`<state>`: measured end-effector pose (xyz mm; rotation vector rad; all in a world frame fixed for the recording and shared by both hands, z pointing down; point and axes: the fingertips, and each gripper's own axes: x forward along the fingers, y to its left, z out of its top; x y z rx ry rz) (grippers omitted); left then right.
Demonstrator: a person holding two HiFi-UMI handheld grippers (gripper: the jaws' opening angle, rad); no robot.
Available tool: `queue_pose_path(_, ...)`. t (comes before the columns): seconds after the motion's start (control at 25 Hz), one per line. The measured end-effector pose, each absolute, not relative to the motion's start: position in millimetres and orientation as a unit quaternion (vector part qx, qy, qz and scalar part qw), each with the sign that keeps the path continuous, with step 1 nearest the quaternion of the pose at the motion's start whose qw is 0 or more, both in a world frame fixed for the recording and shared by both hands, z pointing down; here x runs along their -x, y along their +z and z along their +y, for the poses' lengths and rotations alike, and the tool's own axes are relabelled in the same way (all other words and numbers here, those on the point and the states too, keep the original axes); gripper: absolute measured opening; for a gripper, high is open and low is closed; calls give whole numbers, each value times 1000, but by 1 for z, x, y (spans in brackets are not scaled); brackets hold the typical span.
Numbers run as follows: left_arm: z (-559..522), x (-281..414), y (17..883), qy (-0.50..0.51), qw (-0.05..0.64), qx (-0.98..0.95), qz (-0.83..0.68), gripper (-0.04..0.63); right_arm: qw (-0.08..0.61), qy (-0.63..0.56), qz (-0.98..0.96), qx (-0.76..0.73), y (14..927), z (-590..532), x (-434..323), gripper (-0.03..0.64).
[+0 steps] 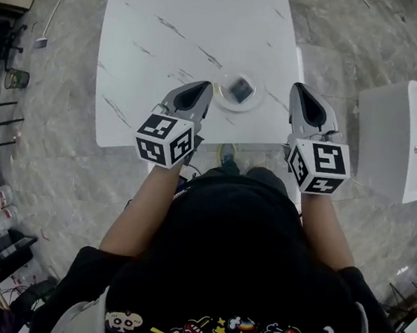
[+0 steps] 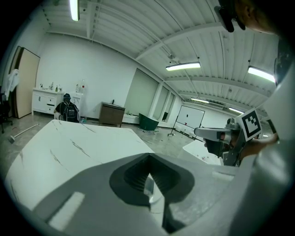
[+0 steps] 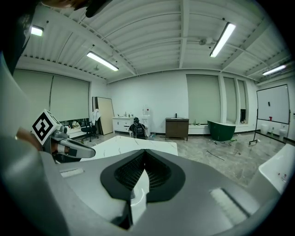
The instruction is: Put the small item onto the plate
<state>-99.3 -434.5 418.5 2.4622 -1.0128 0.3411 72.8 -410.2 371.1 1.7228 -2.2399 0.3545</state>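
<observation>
A round clear plate [image 1: 222,94] lies near the front edge of the white marble table [image 1: 179,38], and a small dark square item [image 1: 240,90] rests on it. My left gripper [image 1: 205,86] is held just left of the plate, its jaws shut and empty. My right gripper [image 1: 299,88] is off to the plate's right, by the table's edge, also shut with nothing in it. In the left gripper view the jaws [image 2: 148,156] meet at the tip over the table, with the right gripper [image 2: 222,136] beside them. The right gripper view shows shut jaws [image 3: 144,153].
A second white table [image 1: 411,142] stands to the right. The person's shoe [image 1: 227,155] shows below the table's front edge. A person [image 3: 136,128] sits far across the room, near cabinets and a green tub [image 3: 222,130]. Clutter lines the left floor [image 1: 16,78].
</observation>
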Motion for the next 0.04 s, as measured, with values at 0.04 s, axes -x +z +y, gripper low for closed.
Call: queue_pose_path(0.04,-434,99,417,123,226,-894,-368,1,148,122,-778,-599,370,-409,-74,25)
